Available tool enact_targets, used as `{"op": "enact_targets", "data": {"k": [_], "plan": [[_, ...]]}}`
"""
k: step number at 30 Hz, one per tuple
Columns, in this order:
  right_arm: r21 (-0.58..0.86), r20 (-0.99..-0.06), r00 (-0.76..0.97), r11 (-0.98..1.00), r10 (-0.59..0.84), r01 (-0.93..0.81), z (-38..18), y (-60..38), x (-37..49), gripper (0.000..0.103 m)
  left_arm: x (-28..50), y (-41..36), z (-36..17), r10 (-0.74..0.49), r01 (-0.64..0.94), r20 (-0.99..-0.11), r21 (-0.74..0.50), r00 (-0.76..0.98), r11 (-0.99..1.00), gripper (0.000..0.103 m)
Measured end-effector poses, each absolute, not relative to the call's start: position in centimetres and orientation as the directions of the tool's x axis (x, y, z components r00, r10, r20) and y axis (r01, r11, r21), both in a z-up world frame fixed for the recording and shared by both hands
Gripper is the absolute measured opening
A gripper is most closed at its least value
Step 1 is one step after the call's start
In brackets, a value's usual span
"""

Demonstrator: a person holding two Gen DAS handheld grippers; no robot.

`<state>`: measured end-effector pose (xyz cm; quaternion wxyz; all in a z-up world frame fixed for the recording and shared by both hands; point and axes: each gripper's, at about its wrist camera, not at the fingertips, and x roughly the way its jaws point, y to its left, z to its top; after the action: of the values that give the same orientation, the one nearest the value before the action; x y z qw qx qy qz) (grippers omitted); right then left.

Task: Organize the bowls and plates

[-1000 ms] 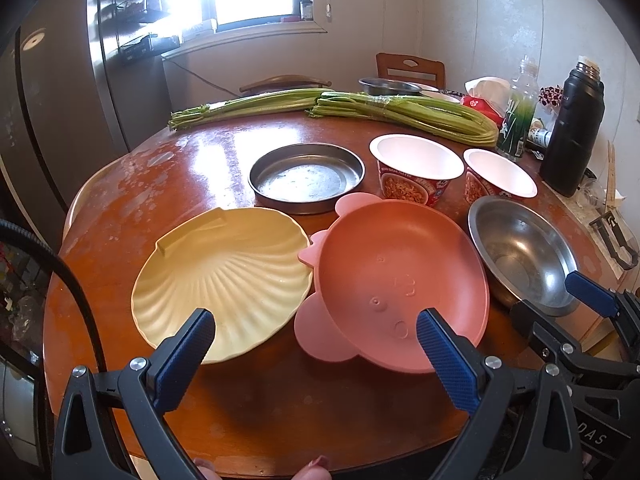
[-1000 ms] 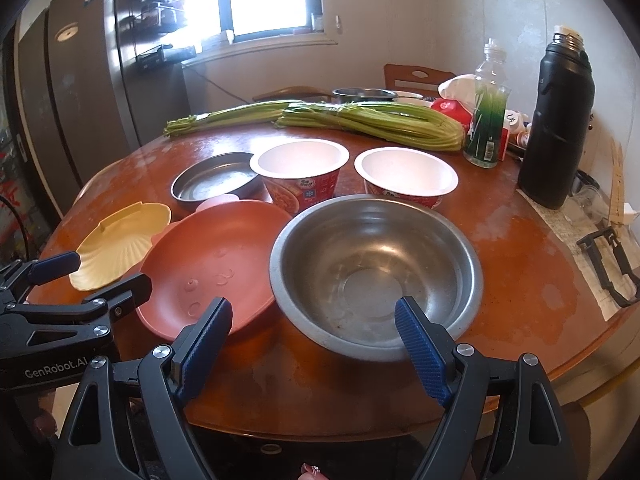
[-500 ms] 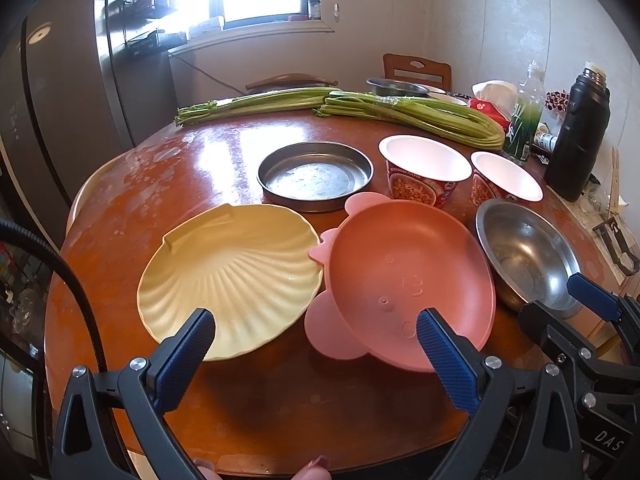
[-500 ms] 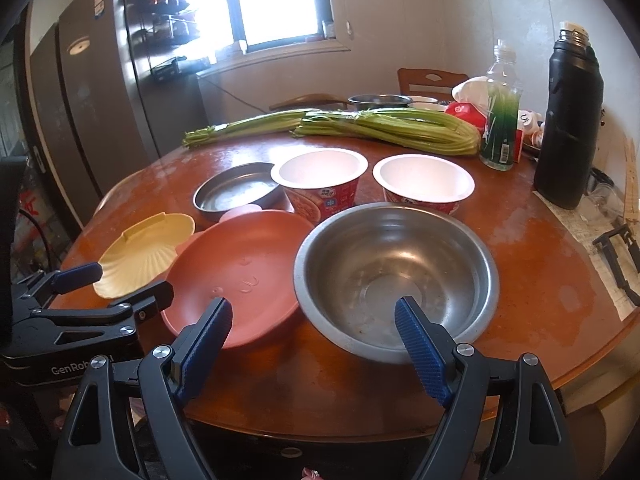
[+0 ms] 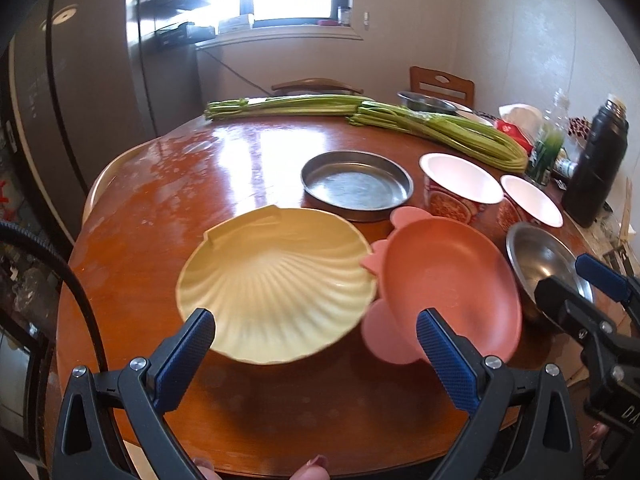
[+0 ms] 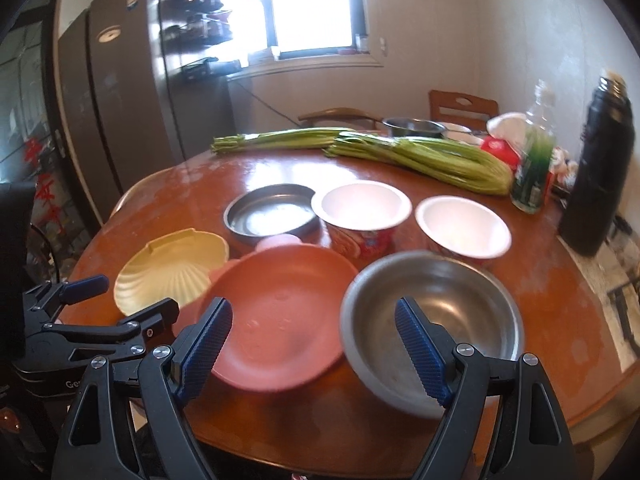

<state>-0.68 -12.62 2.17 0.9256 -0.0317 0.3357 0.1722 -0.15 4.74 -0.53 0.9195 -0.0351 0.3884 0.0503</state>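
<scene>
Through the left wrist camera I saw my left gripper (image 5: 314,344) spread wide and empty, the yellow shell plate (image 5: 276,284) just ahead between its fingers, touching the pink plate (image 5: 444,280). The right wrist camera alone showed the steel bowl (image 6: 432,320) whole, beyond my gaping, empty right gripper (image 6: 314,342), paper bowls (image 6: 360,208) behind.

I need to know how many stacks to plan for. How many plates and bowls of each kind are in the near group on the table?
Plastic plates: 2, the yellow shell plate and pink plate
Metal plate: 1, the round metal pan
Steel bowl: 1, the steel bowl
Paper noodle bowls: 2, left noodle bowl and right noodle bowl
Total: 6
</scene>
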Motion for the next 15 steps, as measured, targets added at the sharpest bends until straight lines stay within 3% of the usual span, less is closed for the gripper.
{"op": "enact_targets", "data": {"k": [7,15], "plan": [[0.063,-0.656,0.646,0.881,0.39,-0.468,3.0,-8.8,1.2,0.085,-0.7,9.8,-0.4,0.125,-0.25,-0.717,-0.071,0.686,0.966,0.102],[0.104,-0.724,0.505,0.798,0.469,-0.593,2.4,-2.7,5.5,0.084,-1.3,14.7,-1.9,0.086,-0.307,-0.741,-0.167,0.666,0.937,0.102]]}}
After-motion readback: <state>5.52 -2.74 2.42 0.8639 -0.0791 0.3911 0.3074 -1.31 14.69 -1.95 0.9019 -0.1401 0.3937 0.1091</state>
